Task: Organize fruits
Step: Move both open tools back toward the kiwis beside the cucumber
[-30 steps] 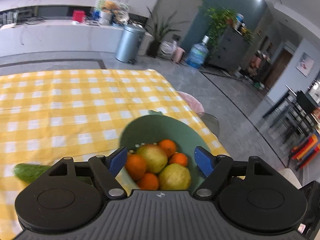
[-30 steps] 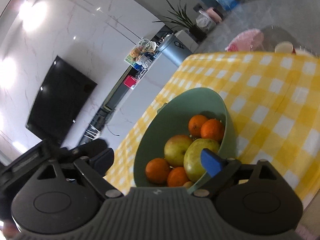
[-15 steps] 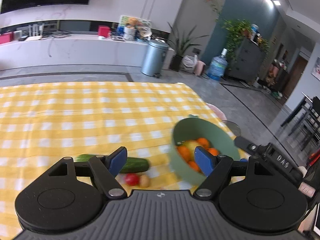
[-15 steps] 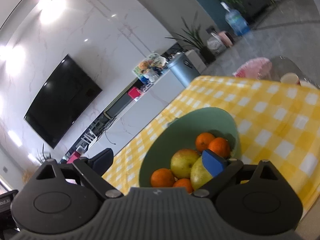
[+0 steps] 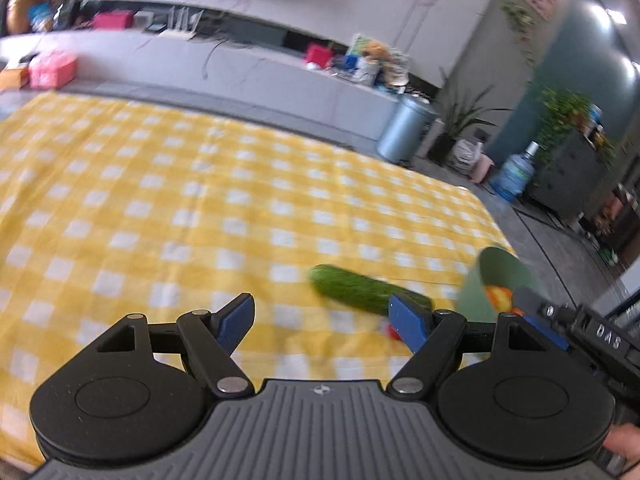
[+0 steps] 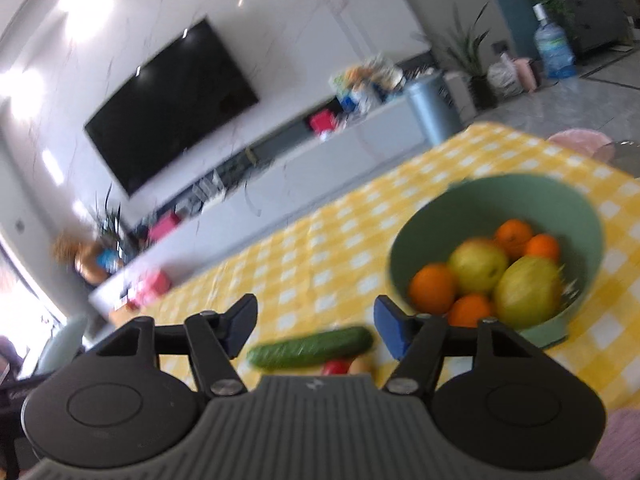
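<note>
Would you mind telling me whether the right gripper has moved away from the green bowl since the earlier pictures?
Yes. The right gripper, jaws closing on nothing, has swung left of the green bowl, and now faces the cucumber.

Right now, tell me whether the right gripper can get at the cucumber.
Probably yes. The cucumber lies bare on the tablecloth just ahead of the right gripper, whose closing jaws hold nothing. The green bowl sits off to its side.

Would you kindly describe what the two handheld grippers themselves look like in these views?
Both the left gripper and right gripper share one design: a ribbed grey body with a small logo, two round black discs, black linkage arms with silver pivots, and blue finger pads.
</note>
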The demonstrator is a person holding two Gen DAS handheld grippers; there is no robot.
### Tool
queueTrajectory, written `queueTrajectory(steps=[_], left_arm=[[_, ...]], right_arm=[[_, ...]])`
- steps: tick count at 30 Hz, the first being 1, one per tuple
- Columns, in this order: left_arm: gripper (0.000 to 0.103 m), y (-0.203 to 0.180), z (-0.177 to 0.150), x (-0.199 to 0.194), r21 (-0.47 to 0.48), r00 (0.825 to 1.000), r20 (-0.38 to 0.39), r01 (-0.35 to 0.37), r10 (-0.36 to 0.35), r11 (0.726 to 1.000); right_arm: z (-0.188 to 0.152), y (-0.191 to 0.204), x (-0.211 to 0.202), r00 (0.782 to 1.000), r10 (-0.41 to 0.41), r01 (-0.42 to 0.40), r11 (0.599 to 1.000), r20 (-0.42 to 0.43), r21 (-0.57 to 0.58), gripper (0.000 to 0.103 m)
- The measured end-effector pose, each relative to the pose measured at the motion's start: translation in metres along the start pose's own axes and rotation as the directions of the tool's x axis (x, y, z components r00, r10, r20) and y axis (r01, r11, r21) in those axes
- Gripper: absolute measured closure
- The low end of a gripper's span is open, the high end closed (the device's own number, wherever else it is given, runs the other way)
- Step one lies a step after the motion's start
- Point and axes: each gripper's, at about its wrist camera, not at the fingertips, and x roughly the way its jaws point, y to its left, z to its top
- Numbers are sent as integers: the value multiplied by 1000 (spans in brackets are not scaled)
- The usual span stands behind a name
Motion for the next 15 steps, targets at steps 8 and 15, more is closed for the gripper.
queueTrajectory(steps=[8,15], left_arm=[[14,29,-7,16,-51,997,-48,56,-58,997],[14,24,-18,33,-56,988,-105,111,-117,992]], right_arm=[[-21,21,31,990,-64,59,997,-122,-47,55],[-29,-31,55,919,-267,316,939,-290,137,69]])
